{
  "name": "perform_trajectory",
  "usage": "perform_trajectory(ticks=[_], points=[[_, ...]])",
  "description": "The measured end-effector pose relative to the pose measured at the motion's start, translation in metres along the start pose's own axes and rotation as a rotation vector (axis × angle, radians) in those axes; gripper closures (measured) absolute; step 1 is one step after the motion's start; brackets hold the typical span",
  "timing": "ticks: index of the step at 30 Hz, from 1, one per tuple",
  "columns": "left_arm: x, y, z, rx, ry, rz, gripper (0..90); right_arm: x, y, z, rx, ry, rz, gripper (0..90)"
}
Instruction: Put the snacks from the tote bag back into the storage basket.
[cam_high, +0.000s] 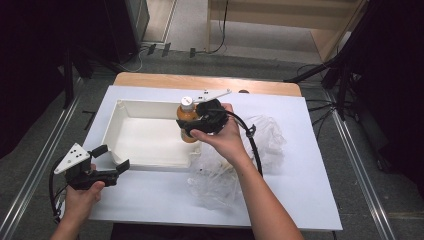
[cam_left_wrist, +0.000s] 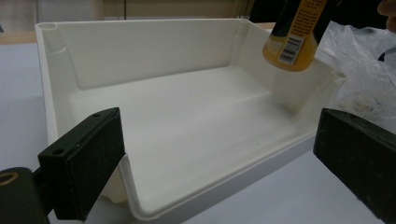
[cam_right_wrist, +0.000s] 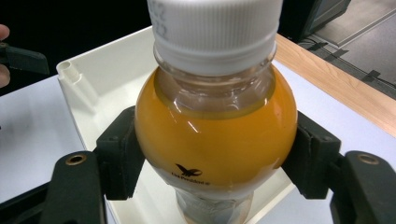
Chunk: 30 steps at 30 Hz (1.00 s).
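A bottle of orange drink (cam_high: 187, 116) with a white cap is held upright above the right end of a white plastic bin (cam_high: 145, 136). My right gripper (cam_high: 200, 125) is shut on it, its pads pressing both sides of the bottle (cam_right_wrist: 217, 135) just under the shoulder. The bottle's lower part (cam_left_wrist: 294, 35) hangs over the bin's right wall (cam_left_wrist: 299, 88) in the left gripper view. My left gripper (cam_high: 111, 157) stays open at the bin's near left corner, and its jaws frame the bin (cam_left_wrist: 187, 121) with nothing between them.
A crumpled clear plastic bag (cam_high: 235, 160) lies on the white table top (cam_high: 300, 190) right of the bin, under the right forearm. The wooden table edge (cam_high: 210, 82) runs along the back. Cables and stands sit on the floor around.
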<state>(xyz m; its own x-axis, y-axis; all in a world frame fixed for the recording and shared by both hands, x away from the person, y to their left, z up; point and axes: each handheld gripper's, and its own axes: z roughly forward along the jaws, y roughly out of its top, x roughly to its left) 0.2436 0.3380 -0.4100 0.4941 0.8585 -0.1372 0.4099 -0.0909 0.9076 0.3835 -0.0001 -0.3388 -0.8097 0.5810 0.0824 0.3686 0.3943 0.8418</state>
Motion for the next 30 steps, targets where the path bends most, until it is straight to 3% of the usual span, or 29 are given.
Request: perform_trajectory(ticks=[30], points=[[0.000,0.000,0.000,-0.003,-0.003,0.004,1.8,-0.004,-0.021,0.012,0.023,0.008,0.012,30.9]])
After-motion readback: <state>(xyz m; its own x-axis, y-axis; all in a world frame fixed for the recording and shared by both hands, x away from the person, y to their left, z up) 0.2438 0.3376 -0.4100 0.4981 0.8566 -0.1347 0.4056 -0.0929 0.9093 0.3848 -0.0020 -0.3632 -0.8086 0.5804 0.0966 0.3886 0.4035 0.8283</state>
